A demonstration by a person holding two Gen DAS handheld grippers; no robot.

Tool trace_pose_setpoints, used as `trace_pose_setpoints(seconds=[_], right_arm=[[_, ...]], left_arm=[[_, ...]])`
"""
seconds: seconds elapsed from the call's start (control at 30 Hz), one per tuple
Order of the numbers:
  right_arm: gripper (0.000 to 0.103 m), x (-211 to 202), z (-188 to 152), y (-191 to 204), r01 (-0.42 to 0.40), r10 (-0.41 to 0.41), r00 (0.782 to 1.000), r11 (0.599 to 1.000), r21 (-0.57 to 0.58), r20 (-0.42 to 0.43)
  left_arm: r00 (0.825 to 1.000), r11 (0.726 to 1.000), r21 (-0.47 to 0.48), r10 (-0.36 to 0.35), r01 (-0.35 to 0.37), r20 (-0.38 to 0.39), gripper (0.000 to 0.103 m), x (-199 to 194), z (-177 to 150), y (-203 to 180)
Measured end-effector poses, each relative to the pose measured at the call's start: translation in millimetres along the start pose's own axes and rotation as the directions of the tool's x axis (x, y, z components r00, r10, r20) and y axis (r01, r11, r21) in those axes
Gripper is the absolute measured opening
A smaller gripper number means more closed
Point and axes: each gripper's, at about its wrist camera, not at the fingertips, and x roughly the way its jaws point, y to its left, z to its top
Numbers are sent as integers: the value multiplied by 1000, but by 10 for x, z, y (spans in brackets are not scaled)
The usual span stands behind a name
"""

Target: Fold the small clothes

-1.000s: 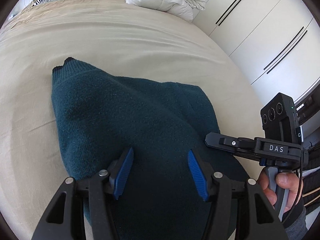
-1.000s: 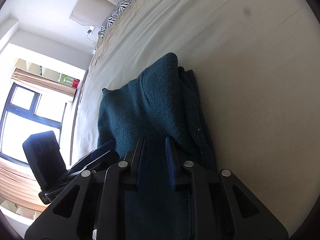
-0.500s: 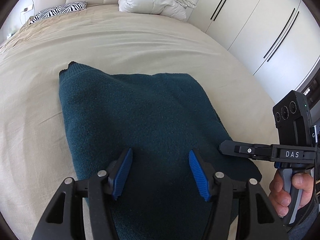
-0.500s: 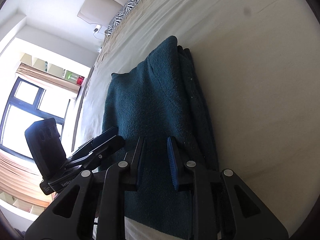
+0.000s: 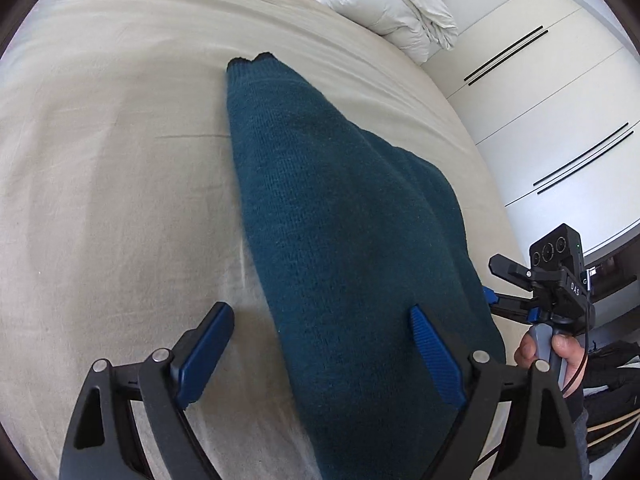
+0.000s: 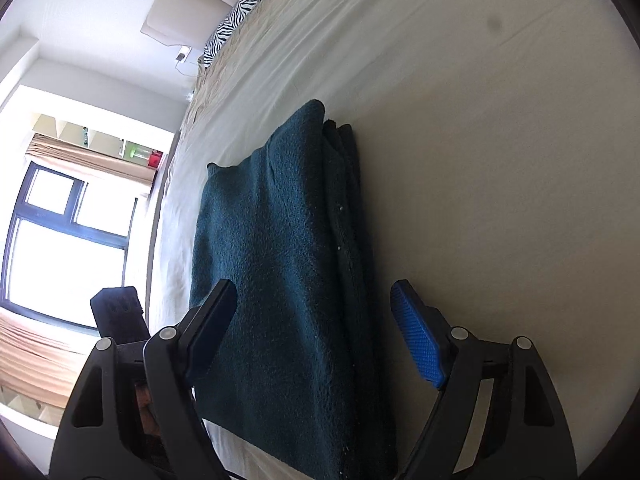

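Note:
A dark teal knitted garment (image 5: 344, 216) lies folded flat on the beige bed sheet (image 5: 120, 184). My left gripper (image 5: 320, 336) hovers over its near left edge with jaws opening wide; the pads press on nothing. In the right wrist view the same garment (image 6: 280, 264) shows stacked folded layers along its right edge. My right gripper (image 6: 312, 316) straddles that near edge, its jaws opening, the blue pads clear of the cloth. The right gripper's body (image 5: 556, 276) and the hand holding it appear at the right of the left wrist view.
A bundled white duvet (image 5: 384, 4) lies at the head of the bed beside white wardrobe doors (image 5: 552, 92). A zebra-print pillow (image 6: 232, 24) sits by the headboard. A window (image 6: 68, 240) is off the bed's left side. The left gripper's body (image 6: 120, 316) shows beside it.
Both grippers' jaws have spread wide; the right one has let go of the garment's edge. The left gripper has shifted left, so its left finger now stands over bare sheet.

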Motion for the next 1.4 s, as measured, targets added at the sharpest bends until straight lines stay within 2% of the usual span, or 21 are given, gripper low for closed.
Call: trace_pose_setpoints(seconds=[0.13,0.17,0.27,0.33,0.43,0.53,0.63,0.77,0.93,1.07,1.23,1.33,1.4], right_arm=[[73,278,117,91,30,-31,999,999,-32,-34],[64,340,144,120,38,-40,998,998,-42,-42],[49,475,160,268,130,-137,989,986,-105,-59],[39,493,137,380,203,-211,976,967,-152,-43],[25,457,-4,659,323,-328,944,911,-258,23],[22,349,-160,919,382,-373,924,874,-302,90],[21,177,-384,1181,382,-359,924,863,-330,132],[21,-32,-843,1609,338,-305,941,858,-387,146],[21,-239,-1529,2029,224,-188,974,881,-417,126],[21,-141,-2076,2215,166,-140,986,886,-434,92],[21,174,-2480,2261,136,-141,990,893,-428,21],[21,479,-2533,2258,126,-142,990,905,-406,-10],[21,649,-2534,2105,161,-180,984,911,-380,-15]], left_arm=[[999,1000,15,14,-13,-42,90,150,131,-95],[999,1000,19,21,-20,-47,80,180,157,-130],[996,997,26,69,-67,-57,69,225,180,-197],[994,995,35,91,-89,-55,63,220,182,-226],[991,988,95,128,-123,-41,52,129,135,-337],[988,980,136,151,-146,-23,45,-86,56,-444],[988,975,161,155,-155,10,45,-413,-107,-503],[988,975,161,149,-154,40,45,-953,-414,-447],[984,972,160,164,-174,75,45,-1642,-914,-324],[974,962,163,206,-219,93,46,-2025,-1290,-192],[970,963,119,237,-242,59,46,-2094,-1647,137],[968,966,70,247,-249,34,48,-1953,-1770,411],[968,966,62,250,-251,26,52,-1826,-1782,517]])
